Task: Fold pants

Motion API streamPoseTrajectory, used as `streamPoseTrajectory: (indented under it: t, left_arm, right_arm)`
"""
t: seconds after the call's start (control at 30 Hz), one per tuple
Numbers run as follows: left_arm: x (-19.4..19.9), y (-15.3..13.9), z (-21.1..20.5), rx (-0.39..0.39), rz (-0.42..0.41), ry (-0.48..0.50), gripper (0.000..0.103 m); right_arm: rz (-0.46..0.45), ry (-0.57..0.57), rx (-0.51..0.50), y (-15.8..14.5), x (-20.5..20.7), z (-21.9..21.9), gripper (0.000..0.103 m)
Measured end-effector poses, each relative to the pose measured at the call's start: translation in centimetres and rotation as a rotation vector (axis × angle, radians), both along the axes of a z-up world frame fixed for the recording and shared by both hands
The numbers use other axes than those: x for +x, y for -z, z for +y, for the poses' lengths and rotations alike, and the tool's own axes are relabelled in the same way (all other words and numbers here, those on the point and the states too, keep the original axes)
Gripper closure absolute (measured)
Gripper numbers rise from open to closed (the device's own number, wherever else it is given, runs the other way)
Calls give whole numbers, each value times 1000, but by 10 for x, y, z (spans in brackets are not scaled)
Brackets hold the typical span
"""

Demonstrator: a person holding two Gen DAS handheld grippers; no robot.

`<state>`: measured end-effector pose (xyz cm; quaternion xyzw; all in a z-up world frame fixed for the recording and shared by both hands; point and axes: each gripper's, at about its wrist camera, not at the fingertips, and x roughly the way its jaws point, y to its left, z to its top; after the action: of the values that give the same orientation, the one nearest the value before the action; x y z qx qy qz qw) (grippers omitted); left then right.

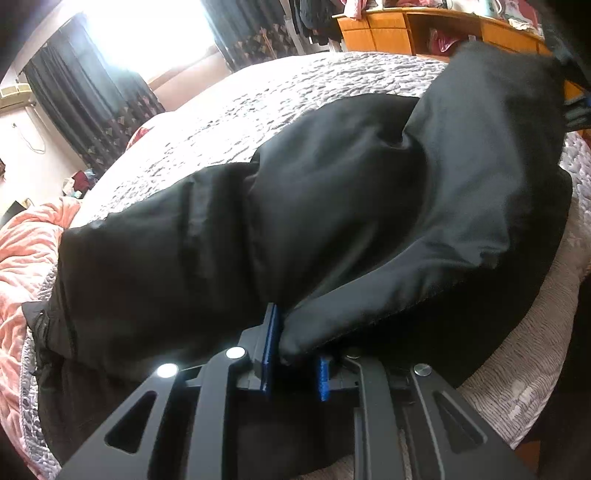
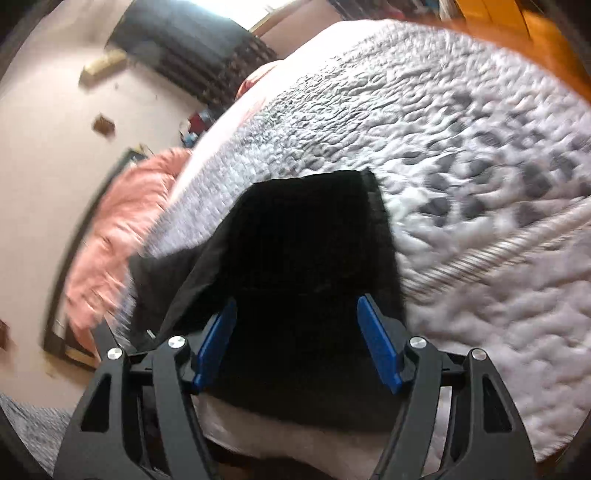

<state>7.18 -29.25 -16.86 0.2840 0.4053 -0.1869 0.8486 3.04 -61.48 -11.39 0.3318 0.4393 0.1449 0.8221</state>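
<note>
Black pants lay across the bed, spread over its grey patterned quilt, bulk running left to right in the left wrist view with one section raised at the far right. Left gripper had its blue fingers pinched on a bunched fold of the cloth at the near edge, so it was gripping the pants, probably to anchor or carry that edge for a fold. In the right wrist view the pants showed as a dark panel with a straight far edge, hem or waistband, could not tell which. Right gripper had its fingers spread wide on either side of the cloth, nothing visibly clamped between them; the cloth passed between and under them. That view was motion-blurred, so contact with the fabric was unclear. Judged as mid-fold: one edge held, the other gripper positioned over the panel either for a grab or just off one. Pink blanket sat bunched at the left side of the bed, beside the pants. Wooden cabinet and dark curtains stood beyond the bed, well apart from the work.
</note>
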Motion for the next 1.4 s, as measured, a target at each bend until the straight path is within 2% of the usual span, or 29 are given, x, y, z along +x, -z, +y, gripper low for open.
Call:
streamPoseTrajectory:
  t: [0.07, 0.3, 0.33, 0.4, 0.5, 0.57, 0.6, 0.63, 0.73, 0.8, 0.87, 0.9, 0.97, 1.07, 1.1, 1.17, 1.2, 1.23, 1.3, 1.4]
  left_arm:
    - [-1, 0, -1, 3, -1, 6, 85]
    - [-3, -1, -1, -9, 0, 0, 82]
    - [-4, -1, -2, -7, -4, -1, 82]
    - [-5, 0, -2, -10, -9, -5, 82]
    - [-6, 1, -4, -2, -12, -11, 81]
    - [-7, 1, -5, -2, -13, -15, 81]
    - [-7, 1, -6, -2, -12, -17, 81]
    - [-7, 1, -6, -4, -9, -20, 80]
    - [-7, 0, -7, -13, -5, -28, 79]
    - [-5, 0, -7, -20, -1, -41, 78]
    - [-4, -1, -8, -29, 7, -54, 77]
    - [-3, -1, -8, -35, 9, -59, 77]
    - [-3, 0, -6, -46, 11, -64, 77]
    - [-3, 0, -5, -48, 6, -59, 76]
    - [-3, 0, -5, -50, 5, -58, 76]
    - [-3, 0, -2, -61, 10, -60, 76]
    - [-3, -1, 0, -72, 14, -67, 75]
    - [-3, -1, 2, -81, 18, -71, 75]
    - [-2, -3, 5, -101, 26, -77, 73]
    - [-4, -6, 3, -141, 25, -89, 71]
  right_arm:
    - [-9, 17, 36, -4, 10, 1, 35]
    - [-114, 56, -28, -58, 4, 2, 34]
    - [-114, 53, -43, -62, 4, -1, 30]
    - [-84, 43, -78, -63, 8, 4, 27]
    - [4, -9, -127, -43, 13, 18, 27]
    - [74, -33, -141, -25, 19, 28, 40]
    - [111, -44, -155, -17, 20, 32, 60]
    - [134, -46, -170, -12, 21, 36, 72]
    - [201, -16, -280, -1, 25, 44, 78]
    - [219, -3, -317, -2, 28, 45, 78]
    - [211, 34, -348, -12, 26, 44, 61]
    - [215, 63, -353, -17, 24, 40, 40]
    - [217, 67, -329, -19, 19, 32, 37]
    - [246, 44, -226, -6, 18, 24, 38]
    - [263, 46, -222, -2, 22, 24, 40]
    - [292, 51, -217, 10, 25, 23, 59]
    - [291, 56, -233, 12, 26, 23, 72]
    - [281, 54, -257, 10, 28, 23, 93]
    - [240, 42, -263, 2, 31, 23, 98]
    - [149, 45, -367, -20, 39, 29, 98]
